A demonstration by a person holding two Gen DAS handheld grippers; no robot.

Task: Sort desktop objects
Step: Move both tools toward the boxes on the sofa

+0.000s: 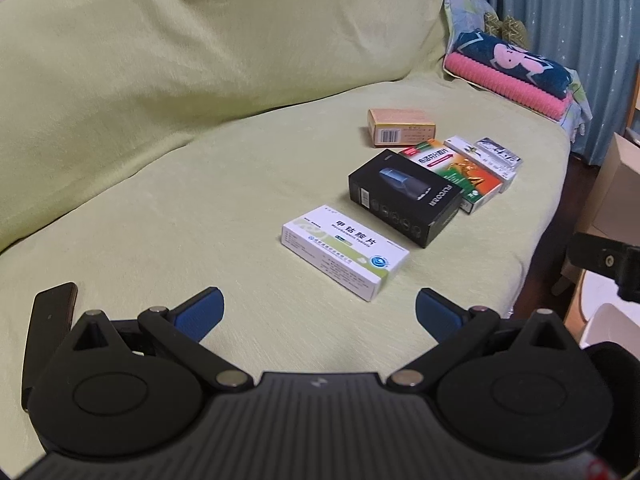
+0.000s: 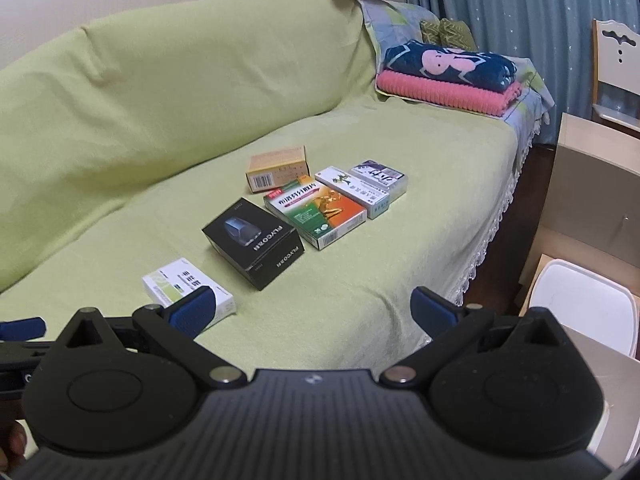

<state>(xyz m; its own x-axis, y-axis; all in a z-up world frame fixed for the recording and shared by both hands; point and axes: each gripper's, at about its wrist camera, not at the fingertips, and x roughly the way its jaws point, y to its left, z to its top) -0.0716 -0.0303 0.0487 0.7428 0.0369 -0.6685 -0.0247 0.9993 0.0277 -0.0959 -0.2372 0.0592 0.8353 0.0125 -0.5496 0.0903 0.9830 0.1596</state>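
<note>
Left gripper [image 1: 319,309]: jaws spread wide, blue pads [image 1: 202,306] clear of everything, nothing held; it hovers over the green-covered sofa seat [image 1: 200,200], with a dark flat object [image 1: 48,320], its kind unclear, lying at its 9 o'clock. Right gripper [image 2: 311,307]: likewise fully apart and empty; its left pad overlaps the near white medicine box [image 2: 176,286] in the right wrist view, but contact cannot be confirmed. The task objects lie in a row on the seat running from near to far toward 1 o'clock. Nearest, at the left gripper's 12 o'clock, is the white medicine box [image 1: 345,250] with green trim. Beyond it, just beside, sits the black Flyco box [image 1: 404,196], then touching or nearly touching it the green-and-orange medicine box [image 1: 452,172], followed by a narrow white box [image 1: 482,158] and a silver-grey box [image 1: 500,152], packed side by side. A tan box [image 1: 400,126] with a barcode stands slightly apart at the row's 11 o'clock. Farthest, at 1 o'clock, folded pink and dark-blue towels [image 1: 516,72] rest at the sofa's end before a blue curtain [image 1: 560,0].
</note>
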